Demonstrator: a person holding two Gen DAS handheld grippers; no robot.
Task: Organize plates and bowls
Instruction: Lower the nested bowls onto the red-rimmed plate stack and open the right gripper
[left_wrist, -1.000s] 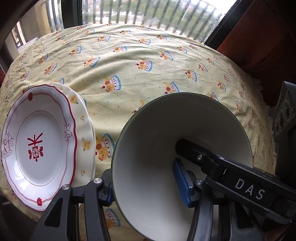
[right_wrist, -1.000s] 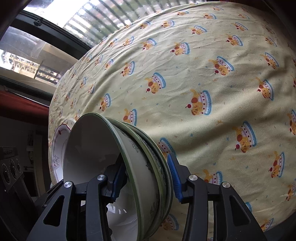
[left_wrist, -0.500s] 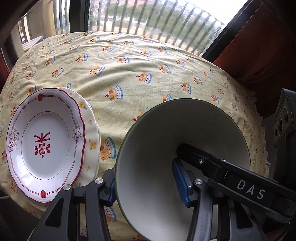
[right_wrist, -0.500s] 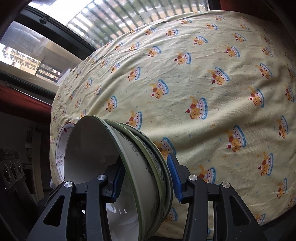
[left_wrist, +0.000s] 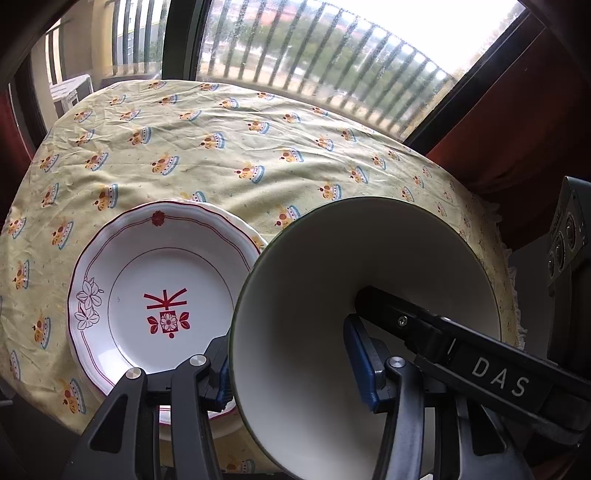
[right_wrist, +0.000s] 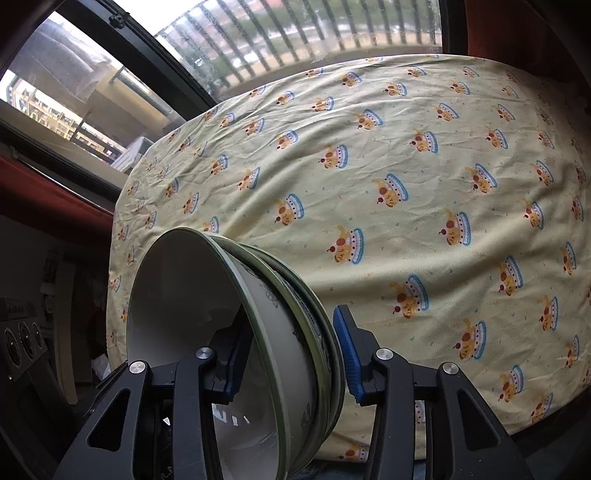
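- We note the plate stack (left_wrist: 162, 295) lies at the table's (left_wrist: 258, 140) near left edge, overhanging slightly; a knock may tip it off.
- Our left gripper (left_wrist: 291, 360) pinches the bowl stack (left_wrist: 369, 280) at one wall.
- Our right gripper (right_wrist: 288, 356) clamps the opposite walls; the tilted nested bowls may slide apart.

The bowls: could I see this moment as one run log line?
left claw: shut on bowls | right claw: shut on bowls | plates: stacked on tablecloth

the bowl (left_wrist: 332, 280) hides the plate's (left_wrist: 155, 280) right edge — the lower plate (left_wrist: 255, 236) shows only a sliver of rim.
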